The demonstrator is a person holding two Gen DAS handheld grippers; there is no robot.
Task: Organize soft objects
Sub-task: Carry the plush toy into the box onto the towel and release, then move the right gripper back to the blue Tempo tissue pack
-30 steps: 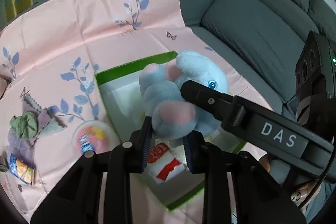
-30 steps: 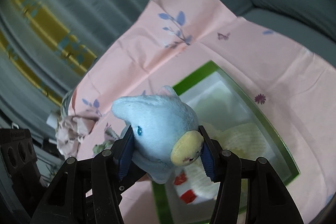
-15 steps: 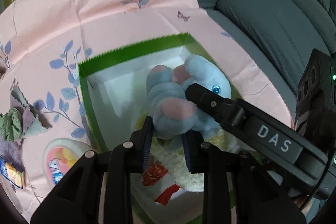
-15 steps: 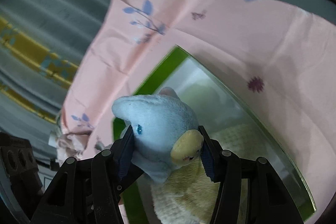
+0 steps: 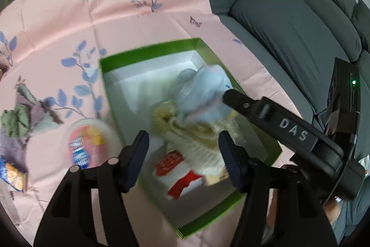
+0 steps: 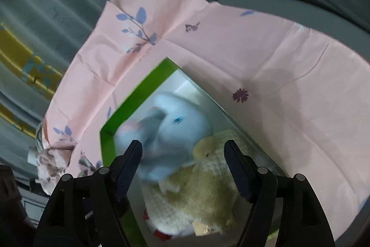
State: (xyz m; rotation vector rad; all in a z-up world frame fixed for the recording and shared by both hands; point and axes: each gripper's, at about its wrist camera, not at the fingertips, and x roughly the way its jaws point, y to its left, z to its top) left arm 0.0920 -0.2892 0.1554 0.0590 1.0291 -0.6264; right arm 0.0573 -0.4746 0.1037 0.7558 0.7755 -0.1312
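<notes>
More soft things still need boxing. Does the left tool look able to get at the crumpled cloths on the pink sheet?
Probably yes: the left tool is open and empty, and the crumpled cloths lie uncovered.

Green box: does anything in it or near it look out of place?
The blue plush lies tilted on the cream plush inside the green box, not flat. Left of the box, a snack cup and crumpled cloths lie loose on the pink sheet.
</notes>
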